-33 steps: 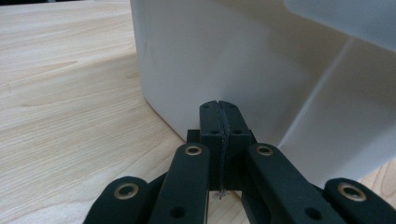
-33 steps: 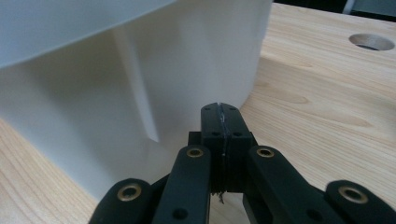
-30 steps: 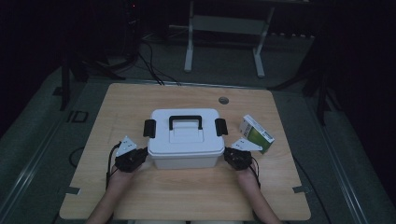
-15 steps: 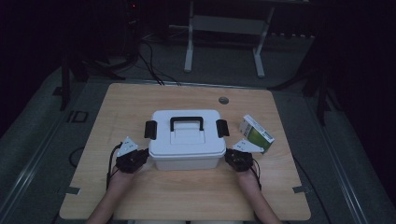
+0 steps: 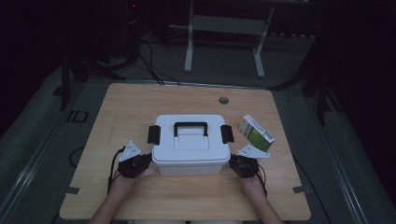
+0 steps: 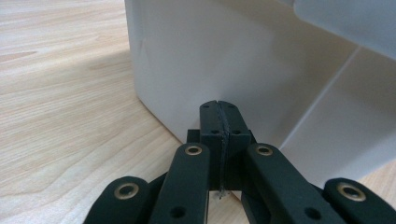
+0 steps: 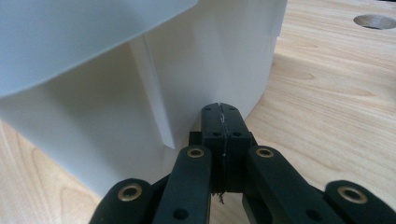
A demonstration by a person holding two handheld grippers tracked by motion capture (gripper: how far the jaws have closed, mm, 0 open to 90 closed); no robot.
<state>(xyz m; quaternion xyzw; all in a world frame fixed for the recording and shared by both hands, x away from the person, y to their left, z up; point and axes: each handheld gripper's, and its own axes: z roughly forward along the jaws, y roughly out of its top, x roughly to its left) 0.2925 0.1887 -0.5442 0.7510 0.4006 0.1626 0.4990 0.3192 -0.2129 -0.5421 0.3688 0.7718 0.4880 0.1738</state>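
Note:
A white plastic storage box [image 5: 190, 145] with a black handle [image 5: 191, 127] and black side latches stands in the middle of the wooden table [image 5: 140, 102]. My left gripper [image 5: 148, 160] is shut, its tips at the box's lower left side; its own view shows the closed jaws [image 6: 218, 108] pointing at the white wall [image 6: 243, 56]. My right gripper [image 5: 231, 163] is shut too, at the box's lower right side, with its closed jaws [image 7: 221, 110] right against the white wall [image 7: 210, 60]. Nothing is held between either pair of jaws.
A small green and white carton [image 5: 255, 132] lies right of the box. A round hole [image 5: 223, 100] sits in the tabletop behind the box, also seen from the right gripper [image 7: 375, 21]. A metal stand [image 5: 224, 28] and cables are on the floor beyond.

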